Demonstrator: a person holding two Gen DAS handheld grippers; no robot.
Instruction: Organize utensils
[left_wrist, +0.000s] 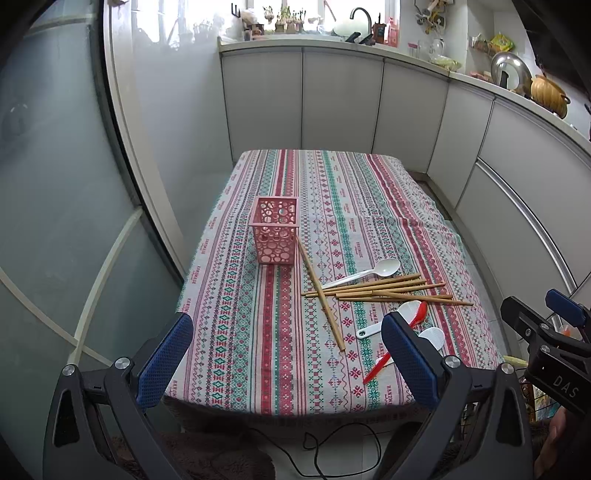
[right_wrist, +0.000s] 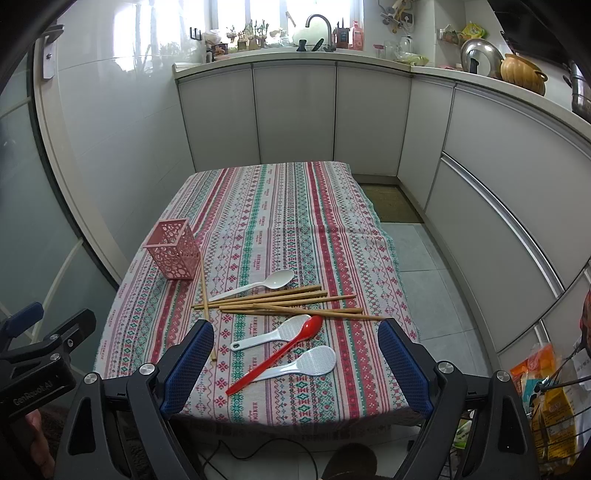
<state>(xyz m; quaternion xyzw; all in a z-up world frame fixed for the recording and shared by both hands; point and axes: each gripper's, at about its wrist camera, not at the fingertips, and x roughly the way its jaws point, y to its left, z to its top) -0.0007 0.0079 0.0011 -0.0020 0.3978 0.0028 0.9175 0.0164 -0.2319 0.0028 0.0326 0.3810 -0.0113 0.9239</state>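
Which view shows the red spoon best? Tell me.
The right wrist view: the whole red spoon lies in plain sight between the two white rice paddles. In the left wrist view the red spoon is cut in two by a blue finger, leaving only the bowl and the handle tip.

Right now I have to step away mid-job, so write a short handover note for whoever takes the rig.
Left claw: open, empty, at the table's near edge.
Right claw: open, empty, likewise.
Pink perforated plastic holder: upright, empty.
Bamboo chopsticks, long white plastic spoon, red plastic spoon, two white rice paddles: loose on the striped tablecloth.
Done: nothing.
Left: every utensil into the holder.
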